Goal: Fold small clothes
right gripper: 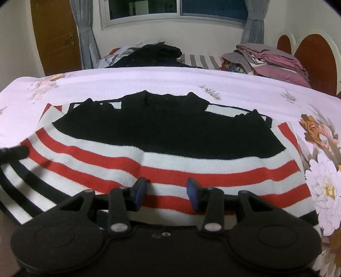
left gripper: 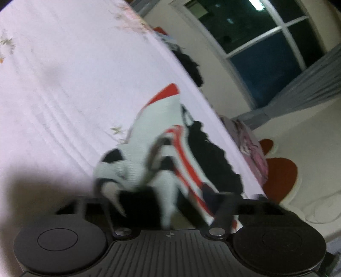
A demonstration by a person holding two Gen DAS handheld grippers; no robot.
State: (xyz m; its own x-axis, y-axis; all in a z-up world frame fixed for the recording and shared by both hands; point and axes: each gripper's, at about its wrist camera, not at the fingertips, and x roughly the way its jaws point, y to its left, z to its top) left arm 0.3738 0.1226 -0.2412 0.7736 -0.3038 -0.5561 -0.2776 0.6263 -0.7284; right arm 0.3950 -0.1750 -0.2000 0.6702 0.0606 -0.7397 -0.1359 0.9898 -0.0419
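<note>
A small knit garment (right gripper: pixel 162 153) with a black top and red, white and black stripes lies spread on the pink floral bedsheet (right gripper: pixel 149 78). My right gripper (right gripper: pixel 166 192) is open just above its striped hem, blue pads (right gripper: pixel 192 191) apart, holding nothing. In the left wrist view the same garment (left gripper: pixel 162 132) is bunched and lifted at one end, blurred by motion. My left gripper (left gripper: pixel 168 204) is buried in that cloth and seems shut on it; its fingertips are hidden. The left gripper's tip (right gripper: pixel 15 152) shows at the right wrist view's left edge, on the garment.
A pile of dark clothes (right gripper: pixel 153 53) and a stack of folded pink and grey fabric (right gripper: pixel 268 61) sit at the bed's far side. A red headboard (right gripper: pixel 313 61) is at right, a window (right gripper: pixel 174 8) and wooden door (right gripper: pixel 55 36) behind.
</note>
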